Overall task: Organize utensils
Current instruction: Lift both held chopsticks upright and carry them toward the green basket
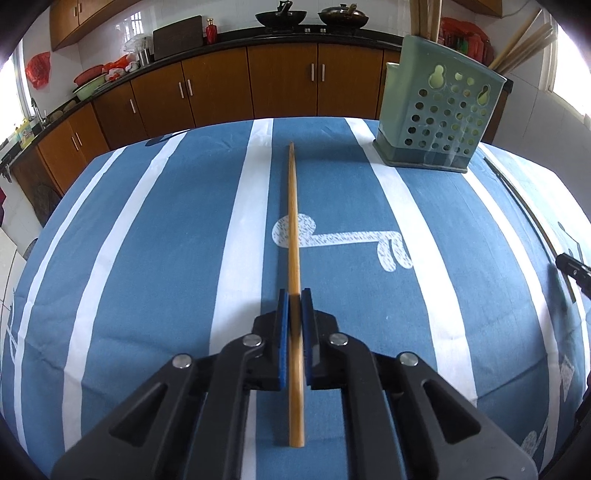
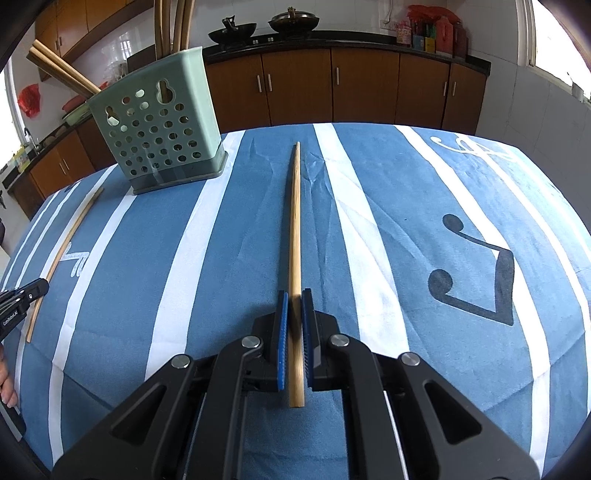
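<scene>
My left gripper [image 1: 294, 295] is shut on a wooden chopstick [image 1: 293, 221] that points forward along the blue striped tablecloth. My right gripper [image 2: 294, 295] is shut on a second wooden chopstick [image 2: 294, 221], also pointing forward. A green perforated utensil holder [image 1: 439, 110] stands at the far right of the left wrist view and at the far left of the right wrist view [image 2: 159, 125], with several chopsticks [image 2: 62, 70] standing in it. The left gripper's tip [image 2: 26, 295] and its chopstick [image 2: 62, 251] show at the left edge of the right wrist view.
The table carries a blue cloth with white stripes [image 1: 147, 258]. Brown kitchen cabinets [image 1: 280, 81] and a counter with woks [image 1: 280, 16] run behind the table. The right gripper's tip [image 1: 572, 267] shows at the right edge of the left wrist view.
</scene>
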The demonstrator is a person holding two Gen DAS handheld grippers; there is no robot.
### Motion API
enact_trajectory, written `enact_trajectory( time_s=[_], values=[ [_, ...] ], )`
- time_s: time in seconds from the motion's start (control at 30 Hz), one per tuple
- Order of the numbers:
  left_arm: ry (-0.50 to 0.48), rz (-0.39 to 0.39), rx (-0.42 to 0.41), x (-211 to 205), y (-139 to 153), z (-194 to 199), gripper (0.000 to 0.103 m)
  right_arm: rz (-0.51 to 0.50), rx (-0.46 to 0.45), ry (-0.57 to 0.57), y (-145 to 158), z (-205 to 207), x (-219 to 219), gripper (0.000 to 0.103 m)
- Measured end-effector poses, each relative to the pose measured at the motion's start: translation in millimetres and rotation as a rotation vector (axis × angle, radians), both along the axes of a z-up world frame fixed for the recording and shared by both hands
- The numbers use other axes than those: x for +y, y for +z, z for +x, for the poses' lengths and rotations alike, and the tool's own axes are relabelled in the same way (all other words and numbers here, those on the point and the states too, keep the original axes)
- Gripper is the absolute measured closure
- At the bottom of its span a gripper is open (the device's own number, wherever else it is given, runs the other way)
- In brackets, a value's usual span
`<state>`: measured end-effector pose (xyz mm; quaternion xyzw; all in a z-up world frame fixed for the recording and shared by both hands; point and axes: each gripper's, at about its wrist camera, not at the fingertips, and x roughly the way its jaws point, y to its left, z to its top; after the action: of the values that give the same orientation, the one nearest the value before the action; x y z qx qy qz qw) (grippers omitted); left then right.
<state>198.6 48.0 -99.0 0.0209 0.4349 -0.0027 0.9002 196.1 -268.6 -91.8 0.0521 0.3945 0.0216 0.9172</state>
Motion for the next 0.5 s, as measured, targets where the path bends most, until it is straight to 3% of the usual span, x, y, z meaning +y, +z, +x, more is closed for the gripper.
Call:
enact_trajectory(
  time_s=[0.3, 0.5],
  values=[
    [-0.003, -0.036, -0.138, 3.1, 56.8, -11.9, 0.095, 0.050, -0.166, -0.045, 51.1, -15.6, -22.0, 0.095],
    [0.019, -0.111, -0.243, 9.9, 98.8, -18.9, 0.095, 0.070, -0.254, -0.055, 78.1, -20.5, -26.5, 0.095]
  ],
)
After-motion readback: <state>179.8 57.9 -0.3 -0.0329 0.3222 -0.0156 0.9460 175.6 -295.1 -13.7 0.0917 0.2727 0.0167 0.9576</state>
